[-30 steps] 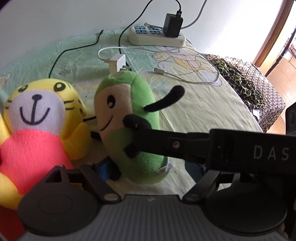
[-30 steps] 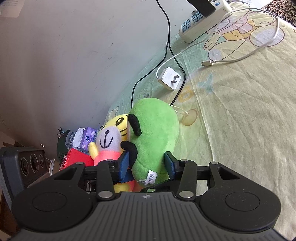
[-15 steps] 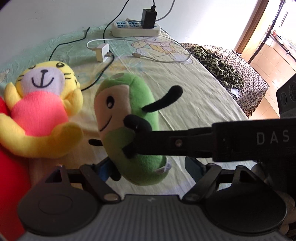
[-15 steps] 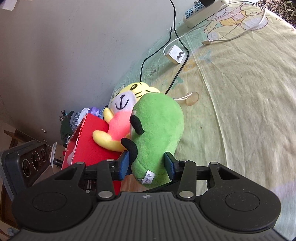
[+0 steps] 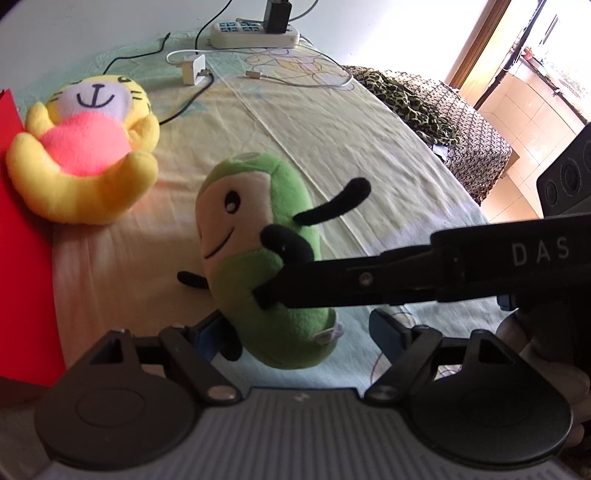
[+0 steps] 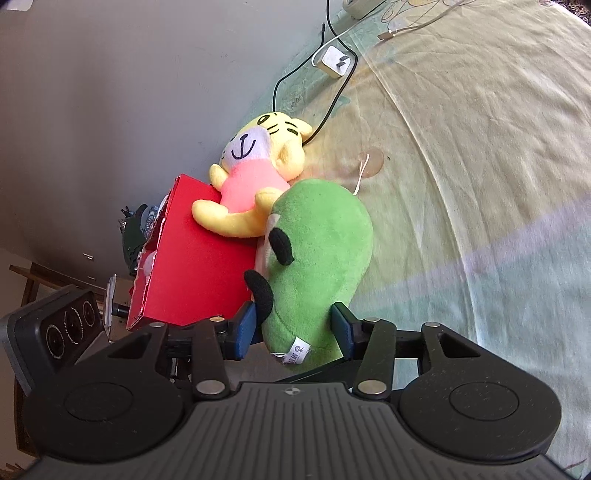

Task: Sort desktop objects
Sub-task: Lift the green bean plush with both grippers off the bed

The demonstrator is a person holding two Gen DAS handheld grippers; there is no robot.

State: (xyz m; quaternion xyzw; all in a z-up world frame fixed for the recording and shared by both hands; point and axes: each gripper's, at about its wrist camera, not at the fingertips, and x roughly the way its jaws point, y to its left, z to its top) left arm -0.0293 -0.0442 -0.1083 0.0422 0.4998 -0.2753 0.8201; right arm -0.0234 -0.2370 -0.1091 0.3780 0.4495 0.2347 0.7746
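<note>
In the left wrist view, a green plush toy is seen lifted above the pale yellow sheet, upright and tilted slightly, its face turned toward the left. It is clamped near its lower half by the right gripper, whose black arm marked "DAS" reaches in from the right edge. The left gripper is spread wide, its blue-padded fingers set to either side of the toy's bottom; whether the left pad touches the toy cannot be told. A yellow tiger plush in a pink shirt is laid on its back at the upper left, resting against the edge of a red box. Farther back, a white charger, a black cable, a white cable and a power strip are spread on the sheet by the wall. A leopard-print cloth is draped at the right.

In the right wrist view, the green plush toy is gripped between the blue pads of the right gripper, which is closed against its sides just above a small white tag. The toy is held just beside the red box, with the tiger plush leaning over the box's top edge behind it. The charger and black cable are seen near the wall. Part of the left gripper's dark housing is visible at the lower left.
</note>
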